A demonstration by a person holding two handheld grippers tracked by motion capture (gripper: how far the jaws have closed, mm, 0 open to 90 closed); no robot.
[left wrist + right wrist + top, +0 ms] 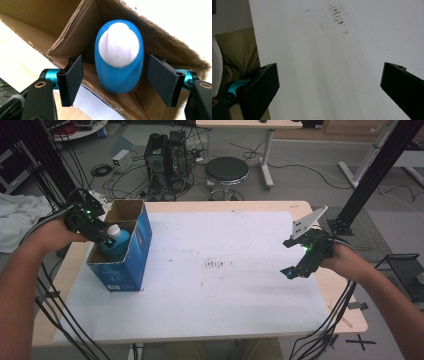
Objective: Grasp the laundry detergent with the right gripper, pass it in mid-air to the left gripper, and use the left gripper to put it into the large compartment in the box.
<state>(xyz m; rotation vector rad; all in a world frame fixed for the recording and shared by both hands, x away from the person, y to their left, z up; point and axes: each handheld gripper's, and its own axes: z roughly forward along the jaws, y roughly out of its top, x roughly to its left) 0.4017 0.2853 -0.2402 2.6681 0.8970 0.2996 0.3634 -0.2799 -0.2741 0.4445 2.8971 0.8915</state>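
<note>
Closest in, the left gripper [115, 82] hangs over the open top of the blue cardboard box [142, 245], its jaws spread wide with one pad [72, 77] on either side of the blue bottle [120, 75]. The bottle stands upright inside the box, directly between the jaws, and neither pad touches it. Its white cap [118, 45] faces up toward the claw.

The risk I see is in the closing. The bottle's body is smooth and rounded, so a squeeze placed too high on the shoulder could let it slip or tip against the cardboard. The box walls crowd the jaws on both sides, and the torn brown flap [62, 37] just beyond the left pad could catch it and drag the light box along.

Farther off across the white table cover [225, 285], the right gripper [295, 265] hovers above bare surface with its jaws apart, holding nothing, near some brown smudges [217, 264]. Beyond the table stand a black stool [227, 170] and a computer tower [167, 155].
</note>
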